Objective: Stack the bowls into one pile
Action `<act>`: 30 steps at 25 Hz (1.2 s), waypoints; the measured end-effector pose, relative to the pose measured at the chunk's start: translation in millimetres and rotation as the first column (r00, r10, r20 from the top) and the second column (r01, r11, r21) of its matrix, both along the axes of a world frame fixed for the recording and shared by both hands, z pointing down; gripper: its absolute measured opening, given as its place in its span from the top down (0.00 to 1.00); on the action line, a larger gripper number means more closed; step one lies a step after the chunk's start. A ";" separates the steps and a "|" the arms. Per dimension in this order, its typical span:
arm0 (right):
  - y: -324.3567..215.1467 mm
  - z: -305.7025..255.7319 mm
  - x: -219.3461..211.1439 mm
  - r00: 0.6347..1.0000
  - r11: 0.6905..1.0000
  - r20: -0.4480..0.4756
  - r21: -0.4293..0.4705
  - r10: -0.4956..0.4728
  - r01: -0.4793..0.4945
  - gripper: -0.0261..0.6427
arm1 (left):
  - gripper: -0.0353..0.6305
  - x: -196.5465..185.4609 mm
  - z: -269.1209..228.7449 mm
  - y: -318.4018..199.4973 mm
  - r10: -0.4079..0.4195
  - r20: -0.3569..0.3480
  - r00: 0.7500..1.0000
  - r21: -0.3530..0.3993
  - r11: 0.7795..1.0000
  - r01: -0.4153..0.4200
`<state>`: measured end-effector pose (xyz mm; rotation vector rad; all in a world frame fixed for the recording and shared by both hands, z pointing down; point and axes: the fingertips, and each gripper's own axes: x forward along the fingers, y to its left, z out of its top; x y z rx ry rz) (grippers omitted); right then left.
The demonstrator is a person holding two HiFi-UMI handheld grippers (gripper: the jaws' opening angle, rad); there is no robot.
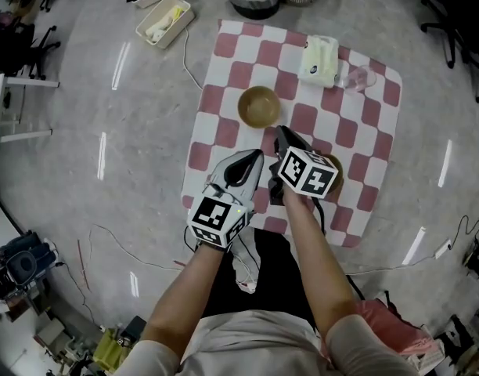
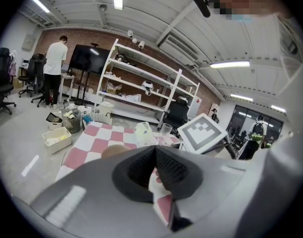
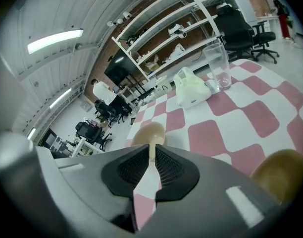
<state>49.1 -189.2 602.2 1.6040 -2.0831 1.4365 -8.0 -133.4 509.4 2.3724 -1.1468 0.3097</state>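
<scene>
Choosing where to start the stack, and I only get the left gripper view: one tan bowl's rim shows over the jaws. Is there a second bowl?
Observer: Yes, the right gripper view shows a second bowl low at its right, on the checked cloth.
Operator: Is the right gripper holding it?
Observer: No. The right gripper has its jaws a thin slit apart with nothing between them.
Operator: And the bowl I see?
Observer: In the head view that far bowl sits upright and empty mid-cloth, apart from the second bowl.

Grey-and-black left tongs (image 1: 253,159) and right tongs (image 1: 281,134) carry black-and-white marker cubes (image 1: 217,219).
</scene>
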 end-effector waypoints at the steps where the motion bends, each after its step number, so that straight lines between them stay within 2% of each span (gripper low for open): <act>1: -2.6 5.4 -1.1 1.000 1.000 0.010 -0.012 0.005 -0.004 0.92 | 0.94 -1.0 2.0 -0.3 -0.003 0.001 1.000 -0.002 1.000 0.003; 3: -7.6 15.9 -3.2 1.000 0.999 0.023 -0.033 0.012 -0.011 0.88 | 0.94 -4.0 5.5 -1.1 -0.012 0.005 1.000 -0.008 1.000 0.012; 12: -25.8 49.6 -11.3 0.997 0.992 0.056 -0.117 0.046 -0.039 0.87 | 0.94 -21.8 12.3 2.1 -0.053 0.023 0.998 -0.024 0.998 0.054; 17: -32.9 54.8 -9.5 0.998 0.988 0.037 -0.144 0.060 -0.054 0.88 | 0.94 -30.0 13.2 5.2 -0.068 0.029 0.997 -0.028 0.997 0.069; 20: -32.4 59.7 -6.5 0.996 0.982 0.047 -0.176 0.080 -0.070 0.92 | 0.94 -33.9 10.3 7.5 -0.071 0.030 0.997 -0.023 0.997 0.072; 30: 1.6 8.4 -10.3 0.997 0.988 0.028 -0.141 0.074 -0.069 0.92 | 0.94 -50.6 -23.2 28.8 -0.019 0.012 1.000 0.018 1.000 0.018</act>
